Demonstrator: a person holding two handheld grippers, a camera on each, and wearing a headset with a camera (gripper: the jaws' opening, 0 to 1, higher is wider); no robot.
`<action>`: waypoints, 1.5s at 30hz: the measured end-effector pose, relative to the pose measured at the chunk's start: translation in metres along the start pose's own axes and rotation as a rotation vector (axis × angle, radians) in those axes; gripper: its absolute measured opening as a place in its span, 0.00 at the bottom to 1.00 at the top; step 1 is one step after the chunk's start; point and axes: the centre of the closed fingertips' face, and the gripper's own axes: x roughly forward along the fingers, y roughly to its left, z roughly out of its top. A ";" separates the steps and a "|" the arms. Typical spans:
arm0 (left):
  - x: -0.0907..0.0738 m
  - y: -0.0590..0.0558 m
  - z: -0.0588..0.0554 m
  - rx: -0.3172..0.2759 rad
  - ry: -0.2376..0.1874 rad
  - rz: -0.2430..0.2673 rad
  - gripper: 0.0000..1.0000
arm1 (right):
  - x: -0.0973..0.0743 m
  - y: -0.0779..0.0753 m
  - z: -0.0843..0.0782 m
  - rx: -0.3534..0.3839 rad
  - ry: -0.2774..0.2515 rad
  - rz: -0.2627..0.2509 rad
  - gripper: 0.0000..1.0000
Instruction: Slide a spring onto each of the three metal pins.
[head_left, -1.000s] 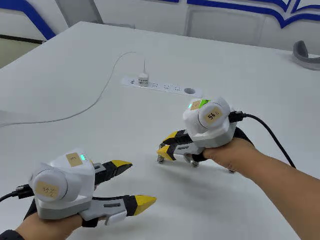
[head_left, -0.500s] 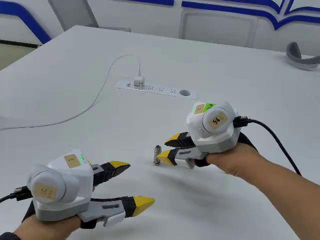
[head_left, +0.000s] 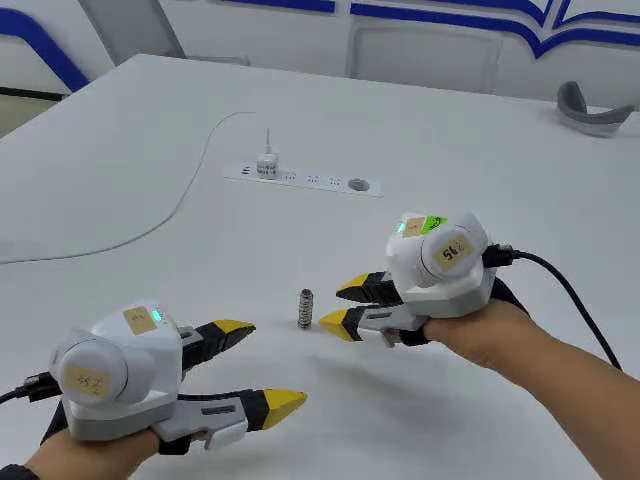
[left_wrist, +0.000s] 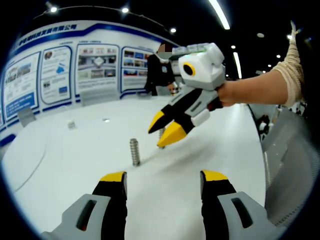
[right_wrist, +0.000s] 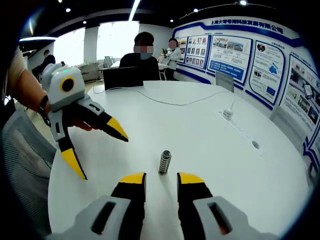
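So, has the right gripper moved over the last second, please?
Yes. The right gripper has drawn back to the right, away from the spring-covered pin. A second ago its tips stood over that pin; now they sit clear beside it, jaws open.

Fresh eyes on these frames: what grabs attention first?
A small spring stands upright on the white table, mid-frame in the head view. The right gripper hovers just right of it, yellow-tipped fingers apart and not touching it. The left gripper sits at lower left, fingers spread wide.
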 end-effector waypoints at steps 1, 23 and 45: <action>0.000 0.000 0.000 0.000 0.000 0.000 0.60 | -0.001 0.000 -0.001 0.001 -0.001 -0.002 0.26; 0.001 0.000 0.001 -0.007 -0.004 0.004 0.62 | -0.031 0.006 -0.018 0.044 -0.018 -0.036 0.28; 0.001 -0.002 0.001 -0.008 -0.002 0.006 0.64 | -0.074 0.000 -0.045 0.099 -0.031 -0.098 0.30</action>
